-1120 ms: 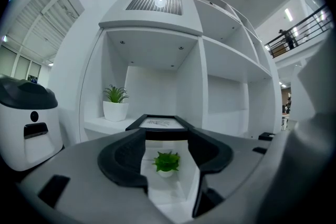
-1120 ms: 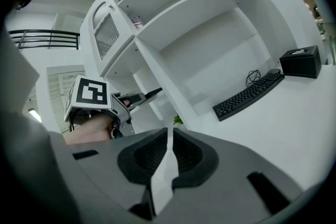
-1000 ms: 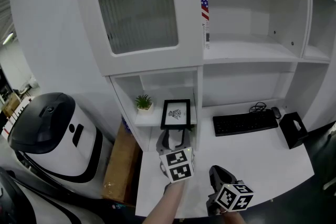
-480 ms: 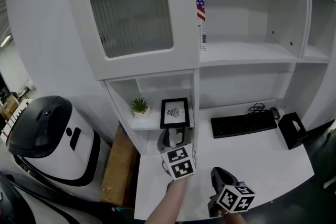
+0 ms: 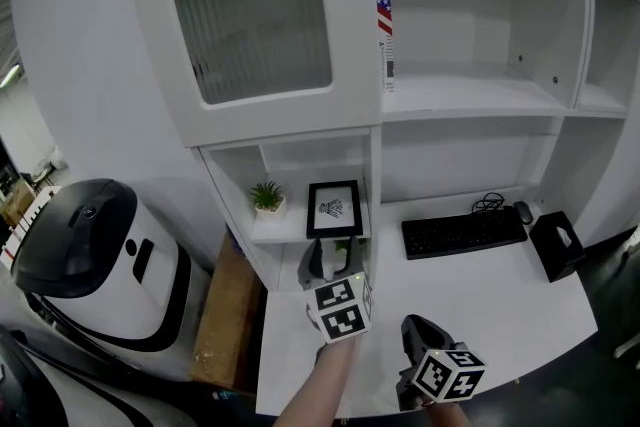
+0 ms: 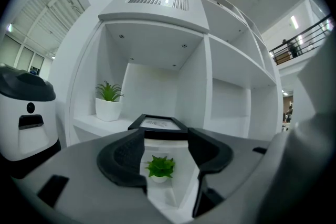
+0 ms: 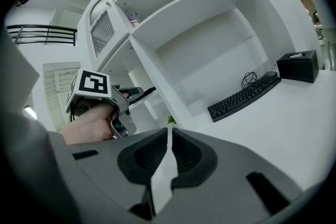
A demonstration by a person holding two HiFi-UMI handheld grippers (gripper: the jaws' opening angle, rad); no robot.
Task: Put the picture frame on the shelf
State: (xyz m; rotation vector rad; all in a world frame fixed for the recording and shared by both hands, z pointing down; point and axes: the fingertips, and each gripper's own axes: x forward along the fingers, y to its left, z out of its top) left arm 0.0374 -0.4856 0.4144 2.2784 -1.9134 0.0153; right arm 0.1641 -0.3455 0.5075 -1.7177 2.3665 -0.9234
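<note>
A black picture frame (image 5: 335,208) with a white mat stands upright on the small white shelf (image 5: 285,228), to the right of a little potted plant (image 5: 266,197). My left gripper (image 5: 333,262) is just below and in front of the frame, open, with nothing between its jaws. In the left gripper view the frame (image 6: 157,123) sits just past the tips of the left gripper (image 6: 165,136), and a second small plant (image 6: 160,166) shows through the gap. My right gripper (image 5: 413,327) hovers low over the desk, shut and empty; it appears as right gripper (image 7: 169,131) in its own view.
A black keyboard (image 5: 463,232), a mouse (image 5: 525,213) and a black tissue box (image 5: 557,246) lie on the white desk (image 5: 480,305). A ribbed-glass cabinet door (image 5: 255,5) hangs above the shelf. A white and black machine (image 5: 95,255) and a cardboard box (image 5: 228,310) stand at the left.
Hardly anything: the frame stays standing on the shelf, the left gripper stays open just beneath it, and the right gripper has not moved. The head view shifted slightly.
</note>
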